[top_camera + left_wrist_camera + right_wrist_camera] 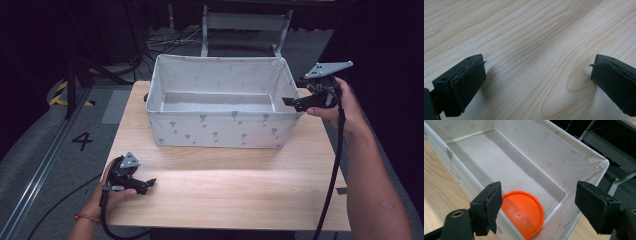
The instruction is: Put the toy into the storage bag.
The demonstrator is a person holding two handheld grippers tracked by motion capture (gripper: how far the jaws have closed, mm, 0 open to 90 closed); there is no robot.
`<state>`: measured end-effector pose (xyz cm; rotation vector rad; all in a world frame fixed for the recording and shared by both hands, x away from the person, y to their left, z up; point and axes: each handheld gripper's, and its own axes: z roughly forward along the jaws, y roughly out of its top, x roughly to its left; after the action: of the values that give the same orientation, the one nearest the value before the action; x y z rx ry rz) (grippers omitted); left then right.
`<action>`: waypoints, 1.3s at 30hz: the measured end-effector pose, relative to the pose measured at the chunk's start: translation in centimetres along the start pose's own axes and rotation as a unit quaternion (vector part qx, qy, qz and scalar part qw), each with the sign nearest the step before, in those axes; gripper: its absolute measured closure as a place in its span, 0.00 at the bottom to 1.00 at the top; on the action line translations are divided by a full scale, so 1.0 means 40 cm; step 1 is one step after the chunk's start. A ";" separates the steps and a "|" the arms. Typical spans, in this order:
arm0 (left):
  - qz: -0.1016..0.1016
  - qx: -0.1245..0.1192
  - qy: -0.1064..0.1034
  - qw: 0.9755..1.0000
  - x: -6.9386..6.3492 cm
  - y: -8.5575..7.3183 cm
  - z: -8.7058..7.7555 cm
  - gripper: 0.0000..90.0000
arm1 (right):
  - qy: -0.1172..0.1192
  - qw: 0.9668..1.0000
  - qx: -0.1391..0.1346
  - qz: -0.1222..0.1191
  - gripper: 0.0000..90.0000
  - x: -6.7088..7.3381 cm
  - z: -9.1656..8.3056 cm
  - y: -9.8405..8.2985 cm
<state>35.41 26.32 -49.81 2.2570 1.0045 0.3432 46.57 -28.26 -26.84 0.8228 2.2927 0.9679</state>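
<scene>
The orange disc (522, 213) lies flat in the fabric bin's (220, 131) near right corner. It looks light, stiff and slick: best pinched across its thin rim. Right claw (537, 206) gapes empty above it; left claw (537, 82) rests open on the bench (529, 37).

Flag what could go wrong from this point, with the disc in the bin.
The right tongs hang open right above the fabric bin's near corner; a careless pull-back might snag the soft rim and drag it. The orange disc leans against the wall, so it may slide flat. The left tongs rest open on the table.
</scene>
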 end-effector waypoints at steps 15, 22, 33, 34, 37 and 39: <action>-0.002 -0.001 0.002 1.000 -0.001 0.001 0.001 0.00 | -0.045 0.999 -0.030 0.005 0.19 0.088 -0.051 -0.061; -0.002 -0.001 0.002 1.000 -0.001 0.001 0.001 0.00 | -0.052 0.998 -0.038 0.005 0.18 0.115 -0.077 -0.117; -0.002 -0.001 0.002 1.000 0.000 0.001 0.001 0.00 | -0.047 0.999 -0.016 0.008 0.18 0.149 -0.070 -0.242; -0.002 -0.001 0.002 1.000 -0.001 0.001 0.001 0.00 | -0.048 0.999 -0.011 0.007 0.18 0.152 -0.067 -0.251; -0.002 -0.001 0.002 1.000 -0.001 0.001 0.001 0.00 | -0.050 0.999 0.006 0.002 0.19 0.163 -0.054 -0.296; -0.002 -0.001 0.002 1.000 -0.001 0.001 0.001 0.00 | -0.050 0.999 0.010 0.004 0.19 0.169 -0.047 -0.315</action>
<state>35.42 26.27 -49.83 2.2528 1.0097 0.3470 36.59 -31.47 -36.74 0.8688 2.2191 0.8871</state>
